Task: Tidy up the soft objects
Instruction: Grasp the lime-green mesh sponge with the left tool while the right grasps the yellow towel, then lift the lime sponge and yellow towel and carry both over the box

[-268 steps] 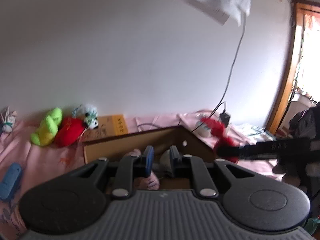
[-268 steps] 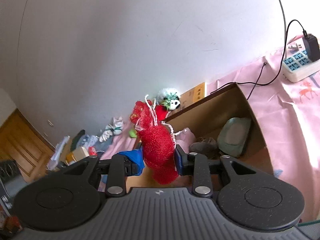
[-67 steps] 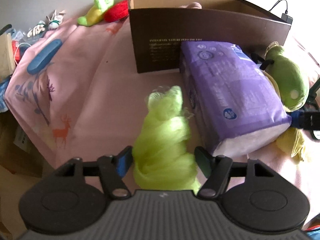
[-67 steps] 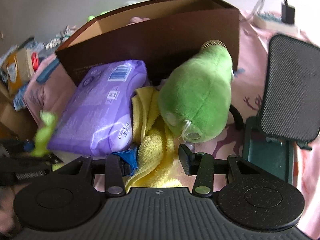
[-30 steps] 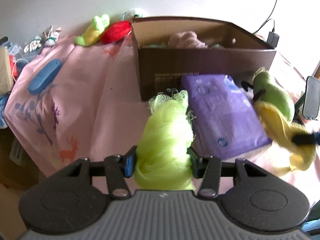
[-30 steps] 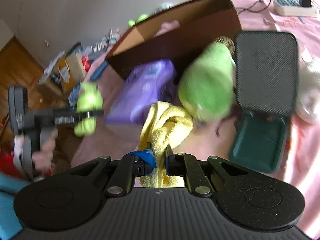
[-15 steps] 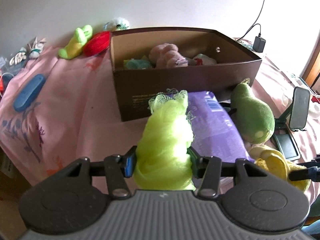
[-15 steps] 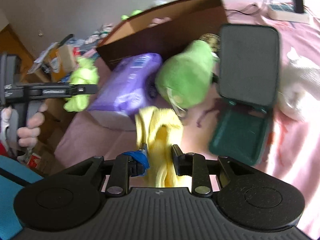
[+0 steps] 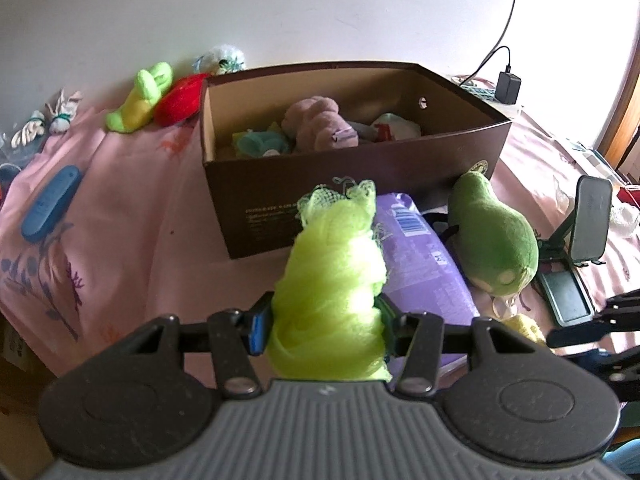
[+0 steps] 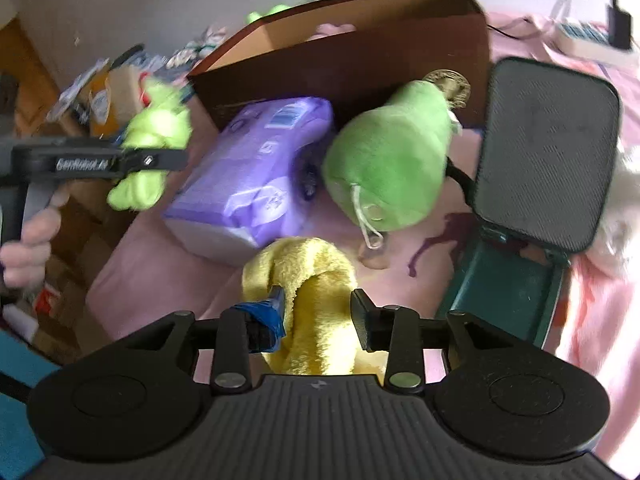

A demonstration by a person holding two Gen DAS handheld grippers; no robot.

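My left gripper [image 9: 324,328] is shut on a lime green mesh puff [image 9: 332,280], held above the pink bed in front of the open brown box [image 9: 360,196]. The box holds a pink plush [image 9: 320,120] and other soft things. In the right wrist view my right gripper [image 10: 318,316] has its jaws opening. A yellow towel [image 10: 316,276] lies bunched between them on the bed, and the right pad stands off it. A green pear plush [image 10: 392,160] and a purple soft pack [image 10: 256,168] lie just beyond, against the box.
A dark case with a raised lid [image 10: 544,152] stands right of the pear plush. A yellow-green plush [image 9: 140,96] and a red one [image 9: 180,98] lie behind the box by the wall. A blue object [image 9: 50,208] lies at left. A hand [image 10: 28,248] holds the left gripper.
My right gripper's jaws have parted around the yellow towel, which has sunk from hanging to resting on the bed. My left gripper has shifted with the puff, so more of the box's inside shows.
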